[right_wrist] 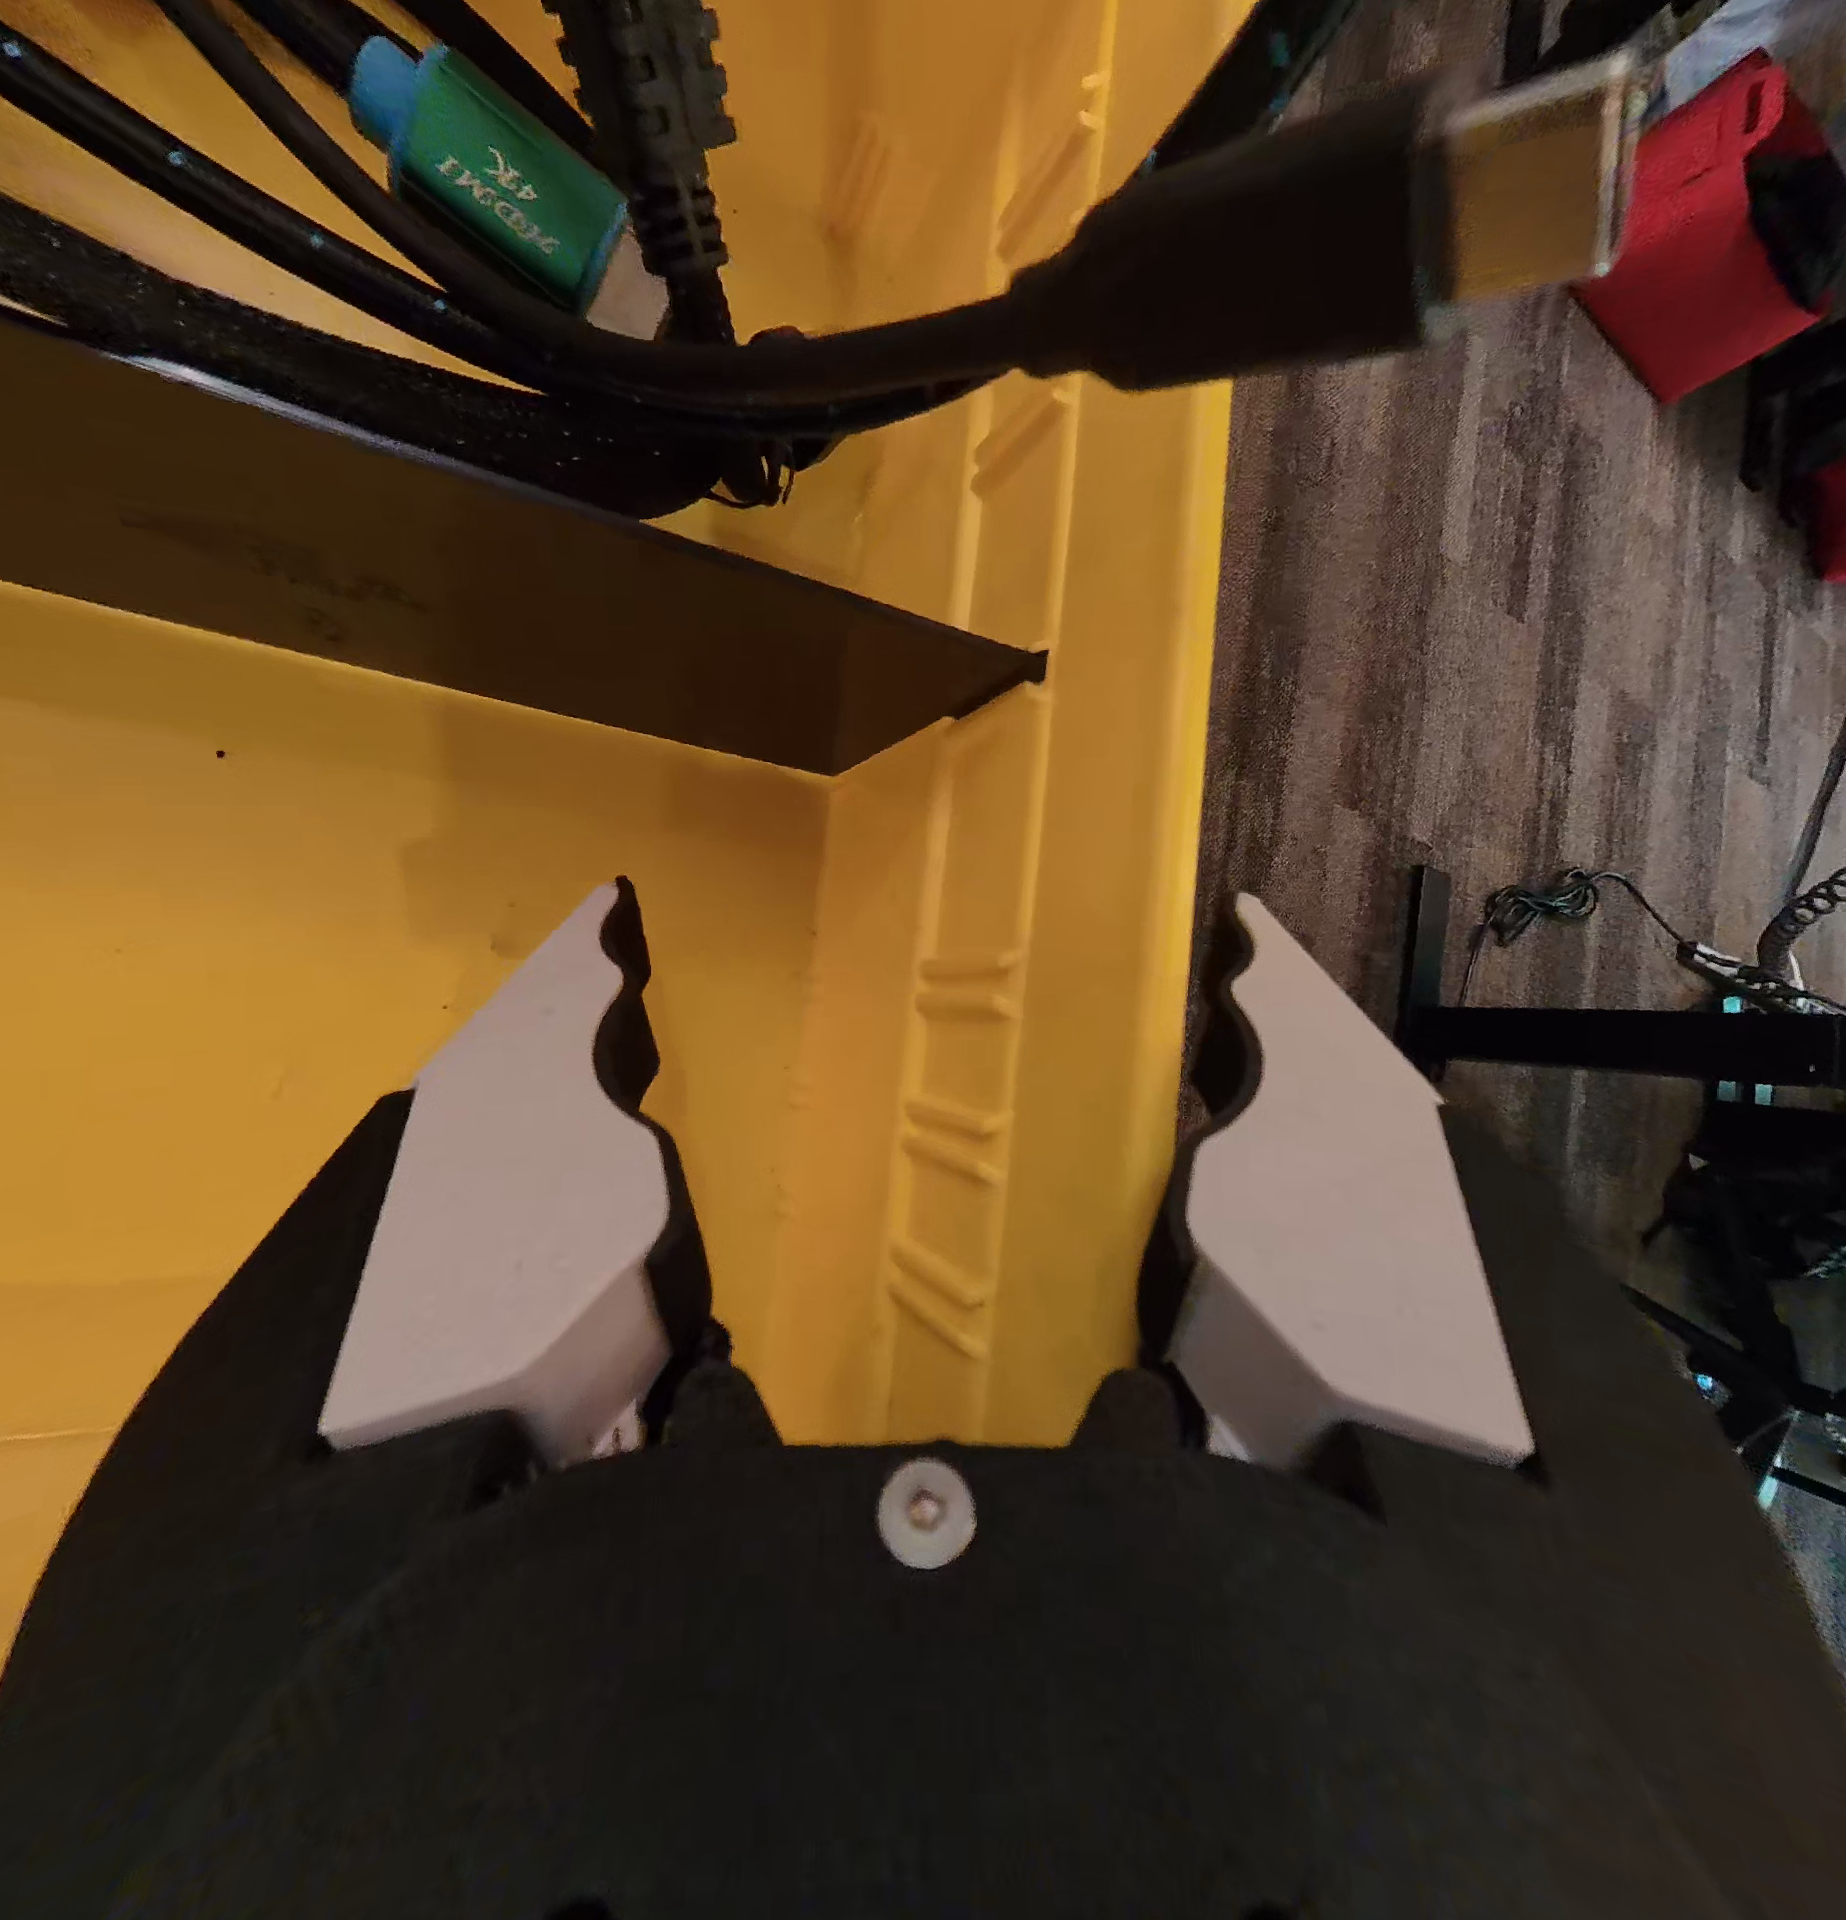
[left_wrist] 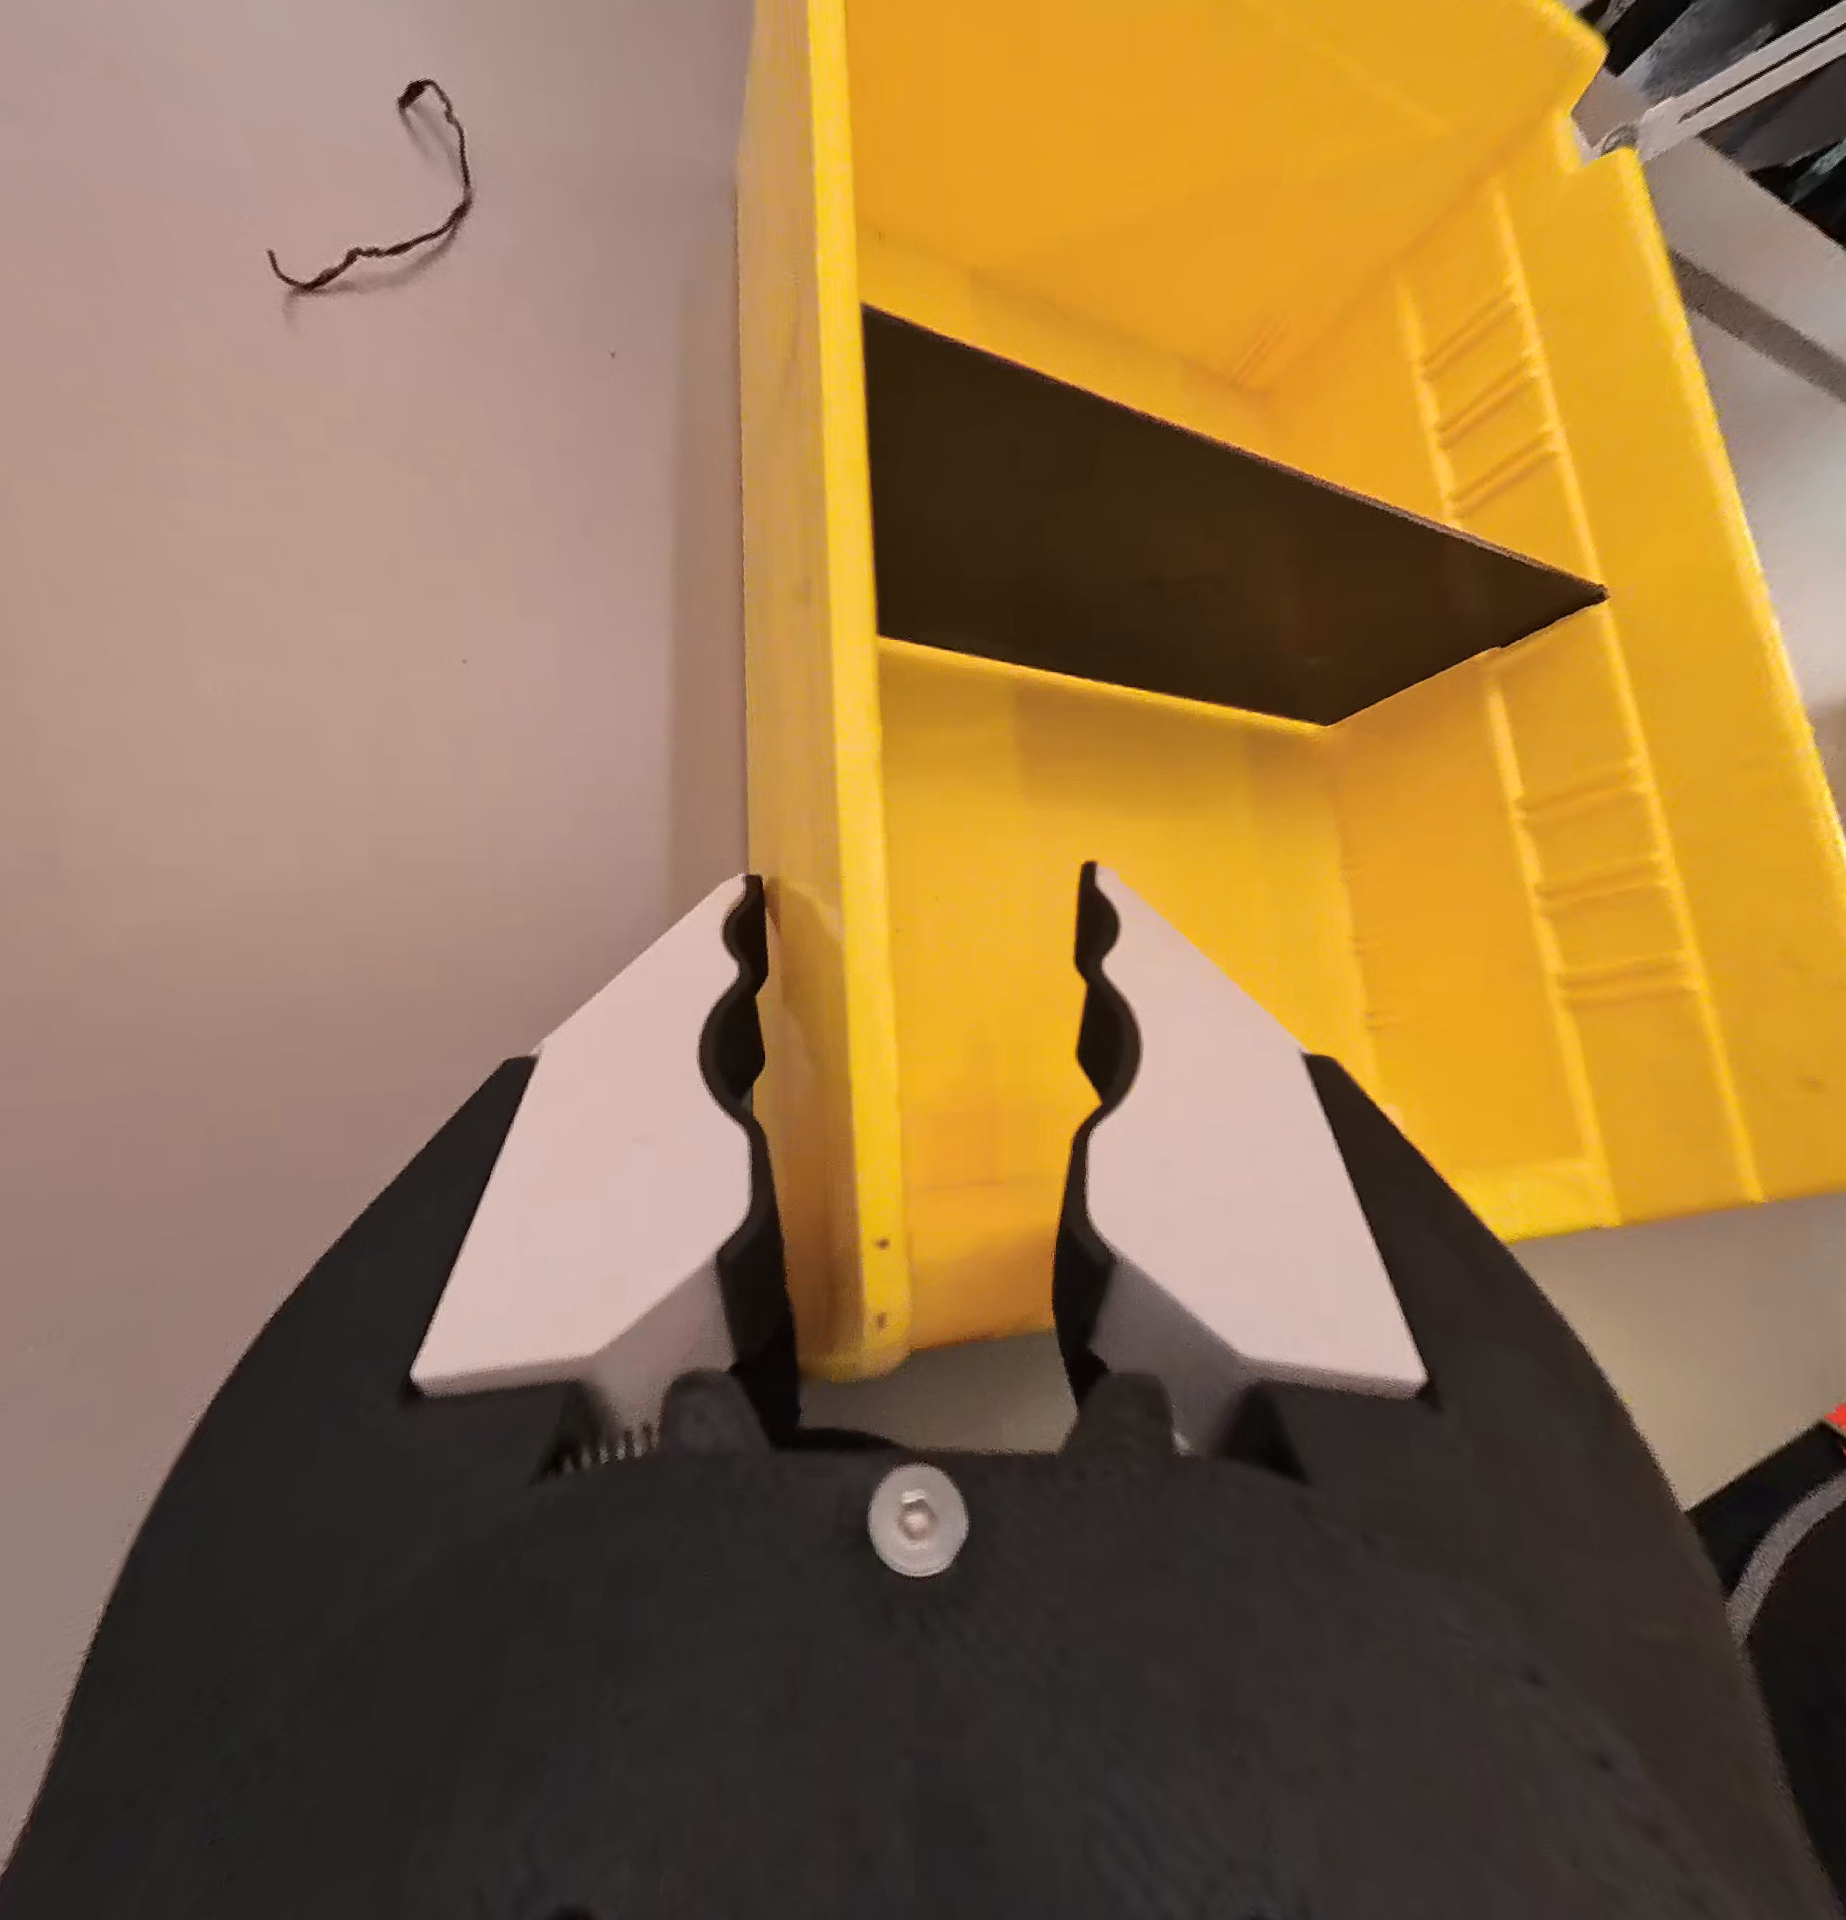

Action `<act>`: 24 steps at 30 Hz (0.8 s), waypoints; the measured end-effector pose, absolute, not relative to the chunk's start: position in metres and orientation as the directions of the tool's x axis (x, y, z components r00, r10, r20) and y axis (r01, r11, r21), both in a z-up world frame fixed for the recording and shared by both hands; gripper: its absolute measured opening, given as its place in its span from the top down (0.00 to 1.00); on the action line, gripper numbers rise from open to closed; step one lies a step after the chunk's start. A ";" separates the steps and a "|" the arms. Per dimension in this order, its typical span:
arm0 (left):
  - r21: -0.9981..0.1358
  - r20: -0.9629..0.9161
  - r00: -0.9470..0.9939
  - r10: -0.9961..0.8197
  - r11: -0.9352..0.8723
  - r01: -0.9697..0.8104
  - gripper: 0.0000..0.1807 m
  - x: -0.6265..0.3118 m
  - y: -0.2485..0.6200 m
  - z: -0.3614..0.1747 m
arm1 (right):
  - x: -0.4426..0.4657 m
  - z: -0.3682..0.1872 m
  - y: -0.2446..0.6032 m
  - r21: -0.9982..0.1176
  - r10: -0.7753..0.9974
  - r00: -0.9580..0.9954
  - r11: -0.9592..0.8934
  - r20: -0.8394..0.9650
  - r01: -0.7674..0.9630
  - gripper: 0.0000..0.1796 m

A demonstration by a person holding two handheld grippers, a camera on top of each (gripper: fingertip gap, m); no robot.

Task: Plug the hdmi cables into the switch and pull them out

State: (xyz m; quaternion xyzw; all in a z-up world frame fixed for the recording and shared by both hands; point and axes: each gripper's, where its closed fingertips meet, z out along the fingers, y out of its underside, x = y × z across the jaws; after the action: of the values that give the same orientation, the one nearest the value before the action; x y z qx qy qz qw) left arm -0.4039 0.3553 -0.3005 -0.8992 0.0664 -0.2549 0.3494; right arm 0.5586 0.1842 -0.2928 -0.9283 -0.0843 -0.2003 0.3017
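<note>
A yellow bin (left_wrist: 805, 520) with a black divider (left_wrist: 1158, 551) fills the left wrist view; both compartments seen there are empty. My left gripper (left_wrist: 921, 878) is open, its jaws on either side of the bin's left wall. In the right wrist view the bin (right_wrist: 1137, 623) holds several black HDMI cables (right_wrist: 275, 364) behind the divider (right_wrist: 483, 582), one with a green plug (right_wrist: 503, 177). A black cable with a gold plug (right_wrist: 1521, 197) hangs out over the right wall. My right gripper (right_wrist: 931, 891) is open, straddling that wall. No switch is in view.
A dark loose thread (left_wrist: 399, 229) lies on the pale table left of the bin. Beyond the bin's right side is carpeted floor with red boxes (right_wrist: 1708, 229) and a black stand foot (right_wrist: 1625, 1029) with wires. My right fingertips sit around 100 centimeters from my left ones.
</note>
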 end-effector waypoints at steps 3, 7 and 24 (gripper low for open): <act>-0.664 0.420 0.855 -0.305 -0.745 0.060 0.69 -0.398 0.357 -0.300 | 0.546 -0.293 0.190 -0.525 0.054 0.905 -0.799 0.421 0.292 0.42; -0.664 0.474 0.828 -0.299 -0.739 0.113 0.80 -0.391 0.361 -0.296 | 0.525 -0.294 0.196 -0.522 0.073 0.911 -0.800 0.406 0.296 0.42; -0.763 0.377 0.815 -0.439 -0.646 0.005 0.97 -0.362 0.361 -0.280 | 0.383 -0.297 0.199 -0.513 0.274 0.950 -0.800 0.148 0.311 0.31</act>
State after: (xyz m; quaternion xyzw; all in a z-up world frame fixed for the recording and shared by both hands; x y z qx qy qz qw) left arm -0.3622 0.3610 -0.2795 -0.8640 0.1257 -0.2768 0.4014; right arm 0.3829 0.1987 -0.2972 -0.9482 -0.1541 -0.0331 0.2758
